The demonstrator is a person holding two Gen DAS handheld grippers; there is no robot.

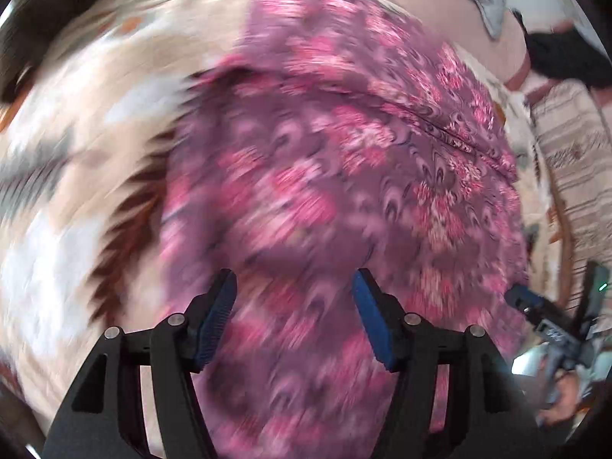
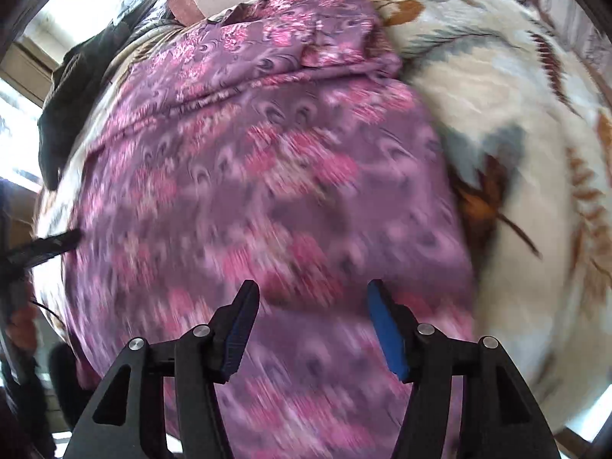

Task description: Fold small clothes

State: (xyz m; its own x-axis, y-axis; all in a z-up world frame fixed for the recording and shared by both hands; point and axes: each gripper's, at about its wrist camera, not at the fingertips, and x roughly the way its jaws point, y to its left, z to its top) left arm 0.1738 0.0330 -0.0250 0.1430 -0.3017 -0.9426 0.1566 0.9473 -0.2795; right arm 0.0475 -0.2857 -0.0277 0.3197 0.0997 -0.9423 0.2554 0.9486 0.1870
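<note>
I see the purple cloth with pink flowers [image 1: 325, 176] lying spread out on the cream blanket with leaf shapes [image 1: 76, 122] (the near parts look smeared and fuzzy). My left claw [image 1: 294, 317] hangs over the cloth with its blue pads [image 1: 373, 329] spread apart and nothing pinched between them, and my right claw [image 2: 311, 325] hangs over the same cloth, spread apart and empty too. A fold line runs across the far part of the cloth, and a dark cloth [image 2: 72, 107] lies past its far left edge in the right view.
</note>
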